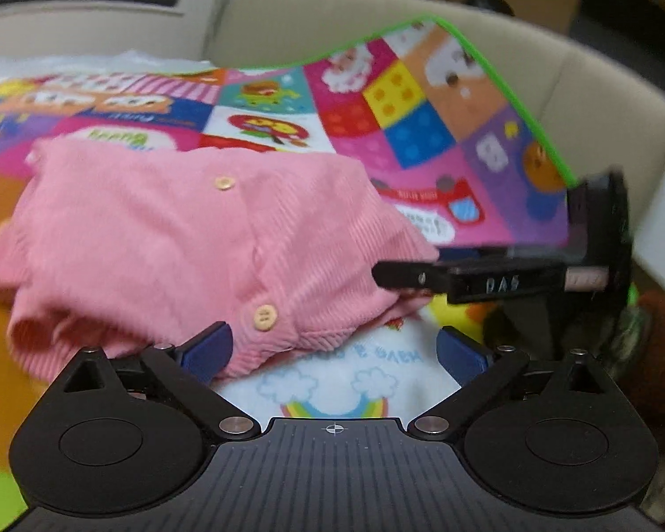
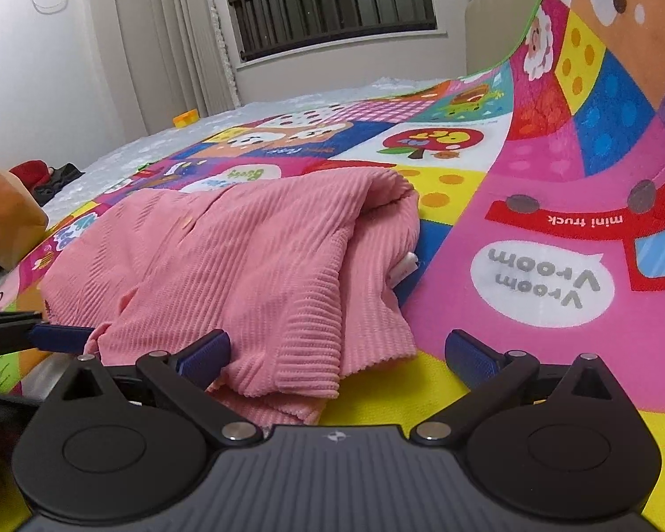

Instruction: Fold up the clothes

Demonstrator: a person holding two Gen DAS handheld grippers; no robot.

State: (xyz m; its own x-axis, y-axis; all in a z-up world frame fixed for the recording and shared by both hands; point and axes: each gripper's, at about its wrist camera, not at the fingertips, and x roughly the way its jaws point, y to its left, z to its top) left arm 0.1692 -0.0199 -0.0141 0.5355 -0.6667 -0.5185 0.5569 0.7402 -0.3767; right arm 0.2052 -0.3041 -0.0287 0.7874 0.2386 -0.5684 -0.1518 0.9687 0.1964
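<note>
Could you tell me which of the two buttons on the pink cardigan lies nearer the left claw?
The lower button, near the hem of the pink cardigan, just ahead of the left claw; the other button sits farther up.

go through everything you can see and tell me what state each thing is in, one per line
pink cardigan: bunched and partly folded on the mat, buttons fastened, not gripped.
left tongs: open, at the cardigan's hem.
right tongs: open, at the cardigan's edge.
play mat: flat under the cardigan, far side curled up against the sofa.
</note>
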